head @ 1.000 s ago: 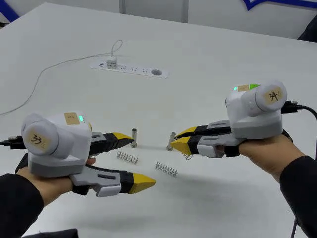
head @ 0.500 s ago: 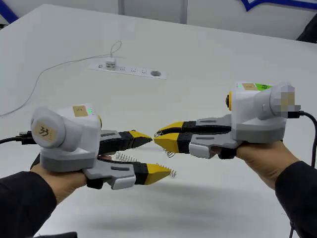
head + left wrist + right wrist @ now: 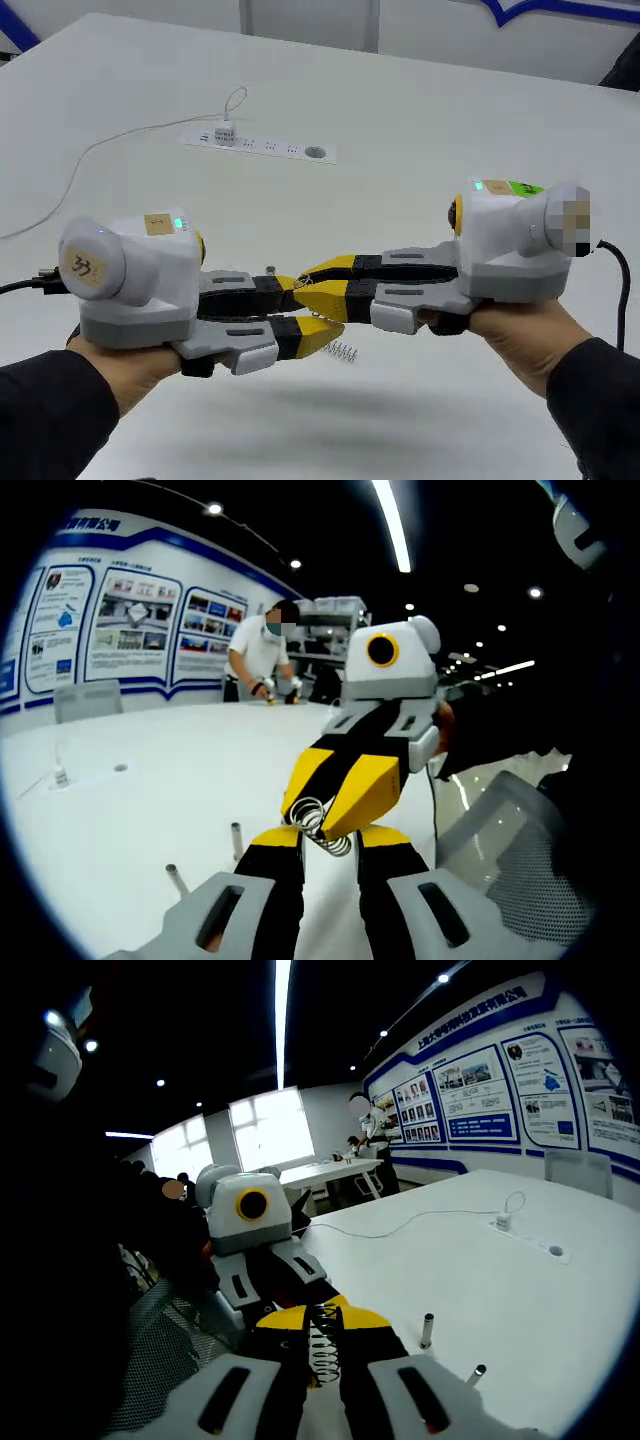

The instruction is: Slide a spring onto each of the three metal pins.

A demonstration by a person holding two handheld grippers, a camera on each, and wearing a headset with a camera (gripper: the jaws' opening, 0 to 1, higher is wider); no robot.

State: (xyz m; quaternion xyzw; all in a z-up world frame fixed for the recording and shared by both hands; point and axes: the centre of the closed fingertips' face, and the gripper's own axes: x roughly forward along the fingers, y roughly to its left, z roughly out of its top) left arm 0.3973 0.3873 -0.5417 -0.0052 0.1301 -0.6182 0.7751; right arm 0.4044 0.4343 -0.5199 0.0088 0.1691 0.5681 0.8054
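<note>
Spring clamped lengthwise in the closed right hand-held gripper, aimed end-first between the parted, empty jaws of the left hand-held gripper, clear of the worktop.

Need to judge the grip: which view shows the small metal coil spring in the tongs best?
The right gripper view: the small metal coil spring runs full length between the right gripper's tongs. The left gripper view shows its coiled end; the head view, barely a glimpse.
</note>
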